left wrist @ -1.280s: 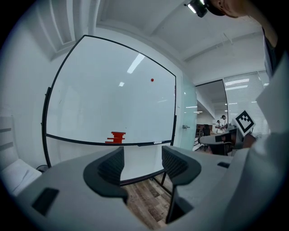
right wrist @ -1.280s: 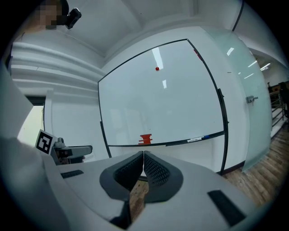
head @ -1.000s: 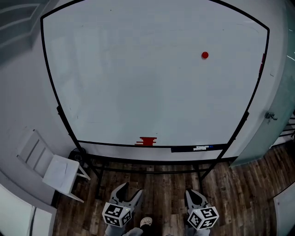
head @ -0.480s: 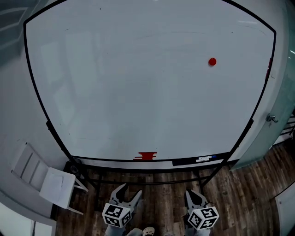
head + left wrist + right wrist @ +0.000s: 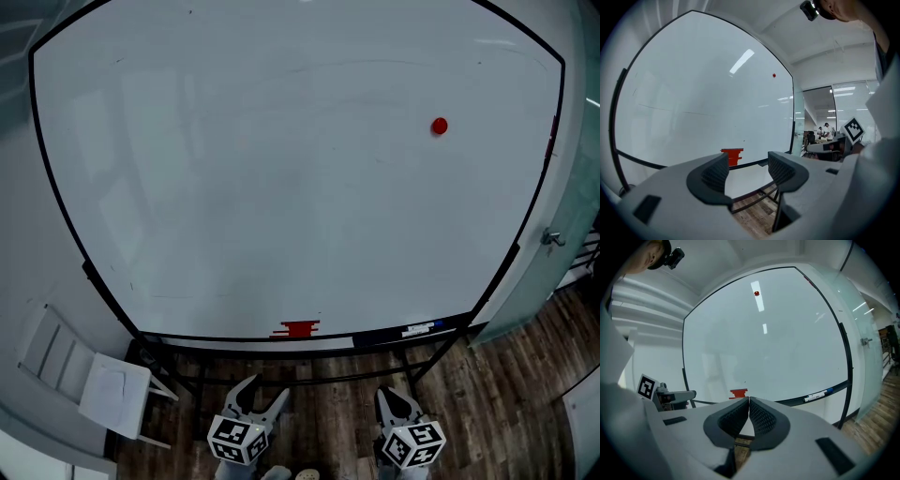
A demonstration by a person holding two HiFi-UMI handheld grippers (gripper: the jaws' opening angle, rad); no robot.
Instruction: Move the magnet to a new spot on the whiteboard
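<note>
While magnet (image 5: 440, 126) sits high, marker (image 5: 419, 328), chair (image 5: 112, 394) below

Left tongs (image 5: 264, 388) apart (right tongs (image 5: 392, 396) together)

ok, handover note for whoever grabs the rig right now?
Left gripper: open, empty, held low before the whiteboard.
Right gripper: shut, empty, also low.
Red magnet sits upper right on the whiteboard, not yet gripped.
Red block and marker lie at its bottom edge.
Done: nothing.
Left: reach up, grip the magnet, set it on a new spot.
</note>
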